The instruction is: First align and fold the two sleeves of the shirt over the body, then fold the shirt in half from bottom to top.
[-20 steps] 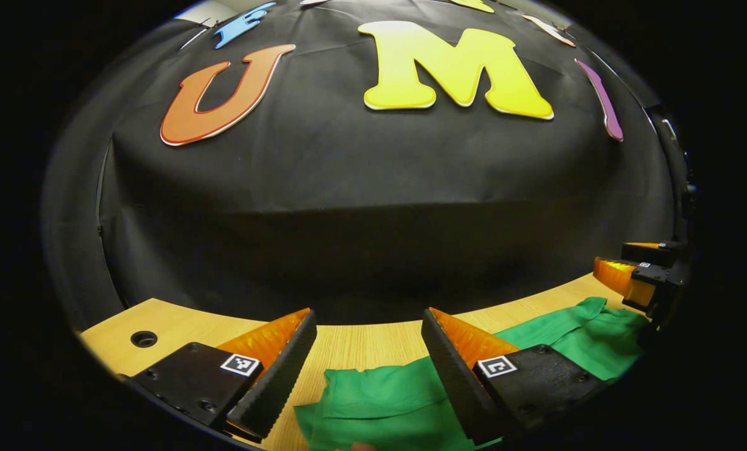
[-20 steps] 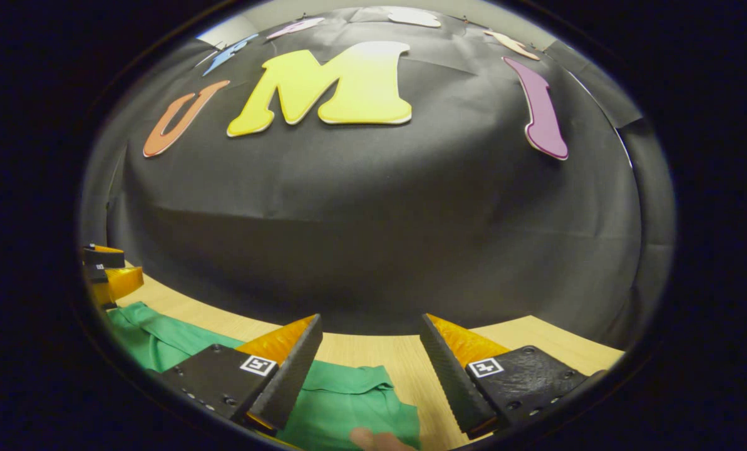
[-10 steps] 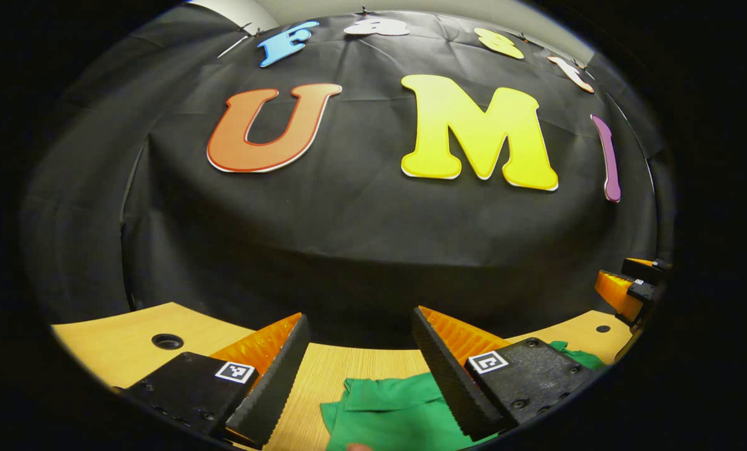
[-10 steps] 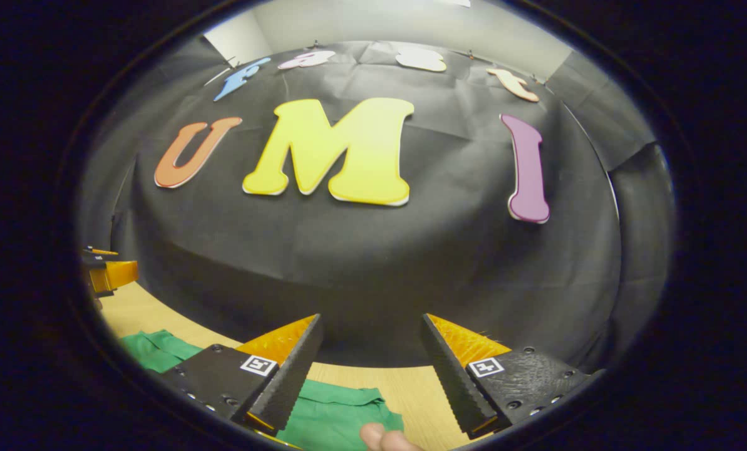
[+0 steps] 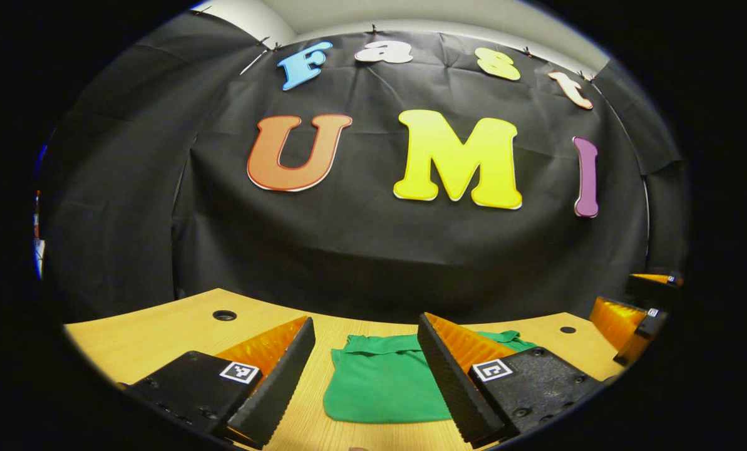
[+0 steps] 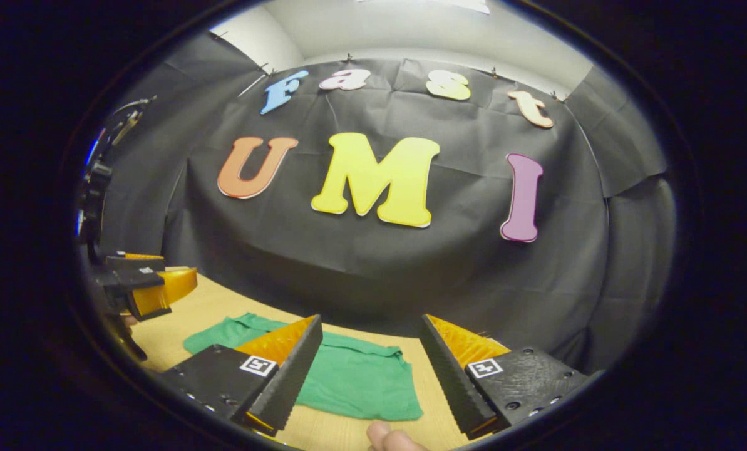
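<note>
Both your grippers backed off since a second ago; shirt (image 5: 382, 391) now folded on table (image 5: 160, 326), ahead of spread, empty fingers. Fold looks finished.

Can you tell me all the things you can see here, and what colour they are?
shirt: one, green, folded into a compact shape, lying flat on the table ahead of both grippers.
table: one, light wood, under the shirt, with two small round holes in its top.
booth wall: one, black cloth, behind the table.
room wall: pale, above the black cloth.
left gripper: one, open, above the near edge of the table, nothing between its fingers.
right gripper: one, open, nothing between its fingers.
fingertip: the person's, at the bottom of the right gripper view.
</note>
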`<state>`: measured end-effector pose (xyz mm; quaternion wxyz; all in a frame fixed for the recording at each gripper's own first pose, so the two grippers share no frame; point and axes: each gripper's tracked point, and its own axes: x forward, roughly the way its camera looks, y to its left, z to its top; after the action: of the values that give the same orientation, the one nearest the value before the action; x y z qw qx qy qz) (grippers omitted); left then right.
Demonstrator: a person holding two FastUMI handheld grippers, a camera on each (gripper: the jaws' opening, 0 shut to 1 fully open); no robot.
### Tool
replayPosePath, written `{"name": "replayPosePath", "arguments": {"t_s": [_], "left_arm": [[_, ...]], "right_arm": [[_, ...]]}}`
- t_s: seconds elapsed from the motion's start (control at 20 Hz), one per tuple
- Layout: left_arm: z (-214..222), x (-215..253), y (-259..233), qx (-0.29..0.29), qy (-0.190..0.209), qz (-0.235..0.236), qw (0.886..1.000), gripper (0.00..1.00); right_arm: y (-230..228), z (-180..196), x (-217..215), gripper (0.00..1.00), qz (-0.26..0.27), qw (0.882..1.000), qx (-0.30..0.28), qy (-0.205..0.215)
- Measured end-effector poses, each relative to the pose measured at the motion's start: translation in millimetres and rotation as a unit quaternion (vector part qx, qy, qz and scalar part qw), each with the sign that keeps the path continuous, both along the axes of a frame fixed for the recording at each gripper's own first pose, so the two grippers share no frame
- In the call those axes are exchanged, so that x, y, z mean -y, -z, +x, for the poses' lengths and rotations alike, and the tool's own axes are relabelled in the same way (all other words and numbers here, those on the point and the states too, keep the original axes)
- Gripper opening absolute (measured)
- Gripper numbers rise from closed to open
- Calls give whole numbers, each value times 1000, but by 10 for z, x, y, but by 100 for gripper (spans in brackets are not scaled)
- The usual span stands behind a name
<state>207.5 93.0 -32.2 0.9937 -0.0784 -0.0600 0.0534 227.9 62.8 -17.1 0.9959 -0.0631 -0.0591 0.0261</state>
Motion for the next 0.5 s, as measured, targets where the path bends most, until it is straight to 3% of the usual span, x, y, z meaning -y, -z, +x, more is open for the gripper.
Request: {"name": "replayPosePath", "arguments": {"t_s": [0.15, 0.35, 0.5], "left_arm": [[-687, 57, -189, -1, -9, 19, 1000, 100], [-1572, 277, -359, -6, 17, -4, 1000, 100], [-2156, 431, -425, -21, 29, 10, 999, 100]], "right_arm": [[-180, -637, 178, 95, -11, 1000, 14, 3], [-333, -1484, 594, 95, 14, 1000, 14, 24], [-364, -2085, 860, 96, 43, 999, -4, 24]]}}
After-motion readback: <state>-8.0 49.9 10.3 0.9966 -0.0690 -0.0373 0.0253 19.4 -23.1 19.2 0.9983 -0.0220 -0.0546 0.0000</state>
